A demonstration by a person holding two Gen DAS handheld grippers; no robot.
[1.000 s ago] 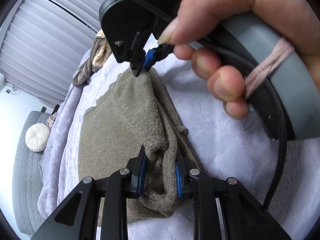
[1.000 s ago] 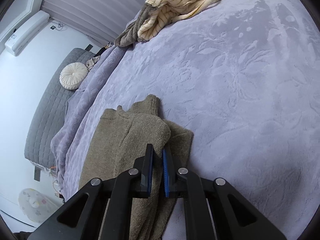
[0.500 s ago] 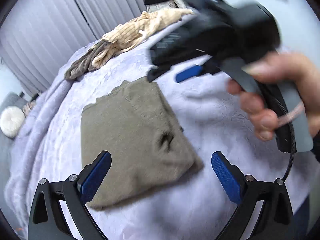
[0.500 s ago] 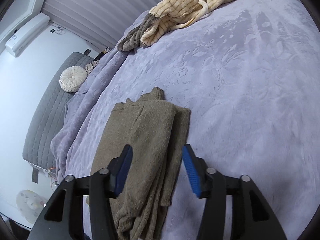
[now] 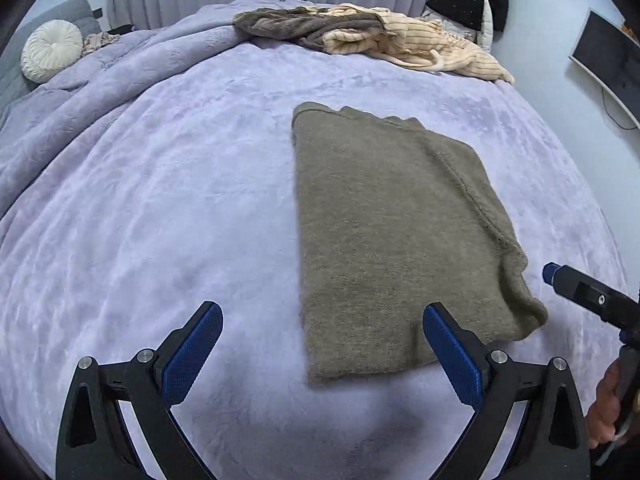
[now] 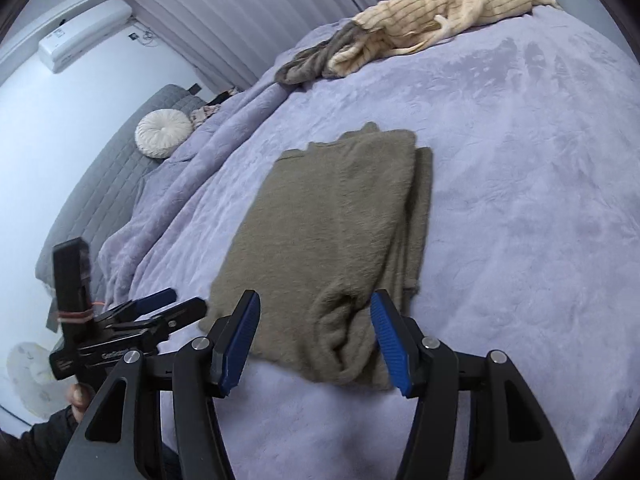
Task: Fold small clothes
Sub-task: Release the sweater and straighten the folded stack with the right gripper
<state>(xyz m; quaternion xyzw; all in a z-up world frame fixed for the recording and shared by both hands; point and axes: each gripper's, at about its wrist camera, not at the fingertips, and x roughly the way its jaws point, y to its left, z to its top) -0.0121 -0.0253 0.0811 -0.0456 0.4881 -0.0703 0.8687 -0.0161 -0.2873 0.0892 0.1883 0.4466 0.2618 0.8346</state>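
Note:
An olive-brown knitted garment [image 5: 392, 232] lies folded in a long rectangle on the lilac blanket [image 5: 160, 208]; it also shows in the right wrist view [image 6: 332, 240]. My left gripper [image 5: 322, 350] is open and empty, held above the garment's near edge. My right gripper [image 6: 314, 340] is open and empty, above the garment's bunched near end. The right gripper's tip [image 5: 576, 290] shows at the right edge of the left wrist view. The left gripper [image 6: 132, 316] shows at the left of the right wrist view.
A pile of cream striped and grey clothes [image 5: 368, 36] lies at the far side of the bed, also in the right wrist view [image 6: 420, 36]. A round white cushion [image 5: 52, 50] rests on a grey headboard at the far left. A dark screen [image 5: 612, 64] stands at the right.
Both grippers were shut on the garment one second ago. They opened, let it drop flat on the blanket, and pulled back and up from it.

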